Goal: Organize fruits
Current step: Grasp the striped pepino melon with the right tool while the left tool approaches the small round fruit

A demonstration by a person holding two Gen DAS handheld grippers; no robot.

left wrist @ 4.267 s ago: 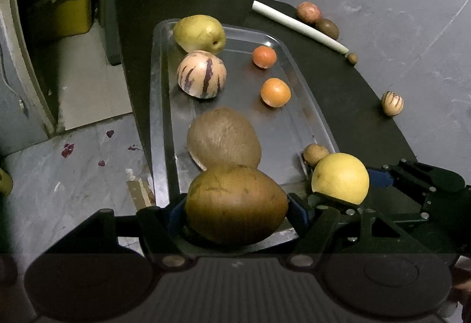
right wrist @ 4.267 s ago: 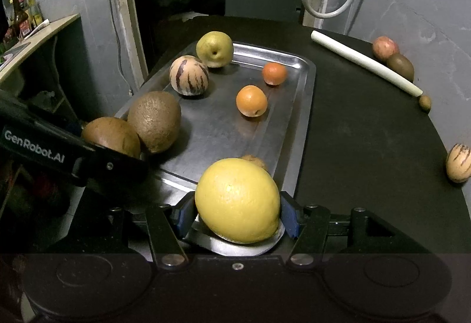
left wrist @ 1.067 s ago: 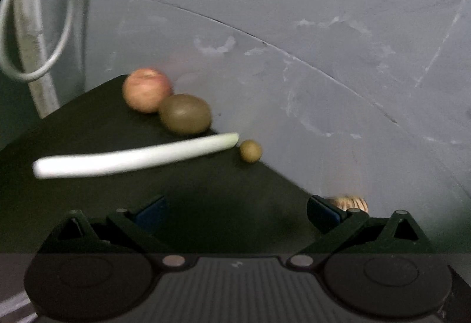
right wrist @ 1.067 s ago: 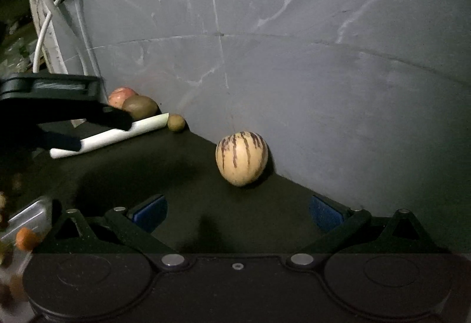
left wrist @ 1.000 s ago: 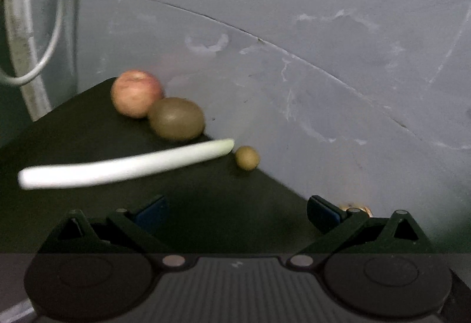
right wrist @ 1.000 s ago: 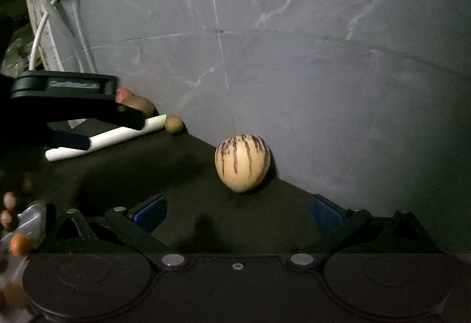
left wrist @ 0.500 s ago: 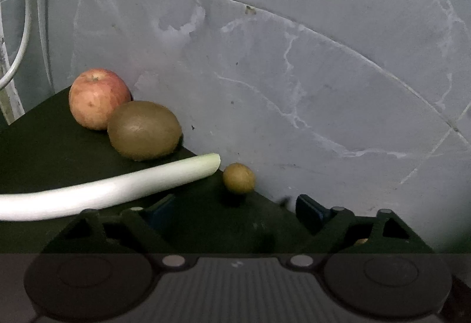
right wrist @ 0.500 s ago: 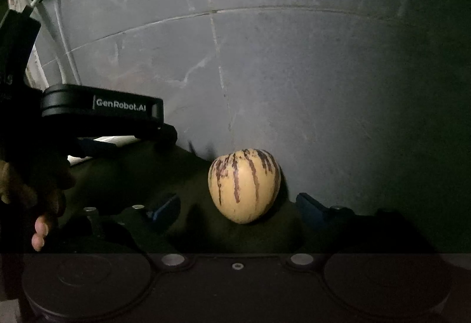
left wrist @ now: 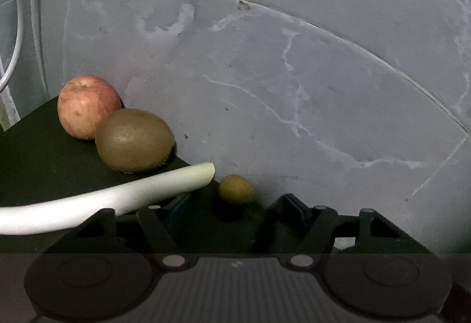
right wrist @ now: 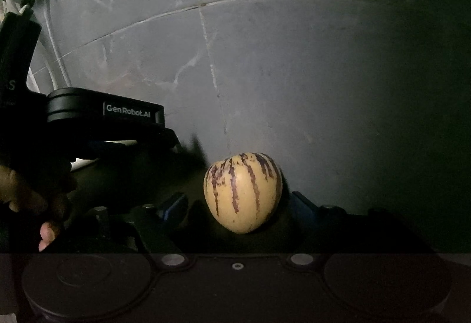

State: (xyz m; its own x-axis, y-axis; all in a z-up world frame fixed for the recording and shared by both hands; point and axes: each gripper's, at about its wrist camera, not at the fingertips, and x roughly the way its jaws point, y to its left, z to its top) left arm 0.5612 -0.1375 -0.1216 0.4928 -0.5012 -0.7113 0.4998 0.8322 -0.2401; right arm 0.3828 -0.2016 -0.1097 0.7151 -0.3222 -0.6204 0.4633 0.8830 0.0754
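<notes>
Here my left hand-held gripper (left wrist: 232, 206), jaws just narrowing but untouching, brackets the small brown fruit (left wrist: 236, 188) dead ahead; my right hand-held gripper (right wrist: 238, 203) likewise flanks the striped melon (right wrist: 243, 191).

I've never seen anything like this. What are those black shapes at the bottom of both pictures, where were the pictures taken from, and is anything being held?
No robot here: a person holds a two-fingered grabbing tool in each hand, each carrying a camera that looks along its fingers. The left gripper faces a small round brown-green fruit, which sits between its fingers, not yet pinched. Nearby on the dark table lie a red apple, a fuzzy brown kiwi and a long white leek stalk. The right gripper frames a cream, purple-striped fruit. Both sets of fingers have just been closing; neither grips yet.
</notes>
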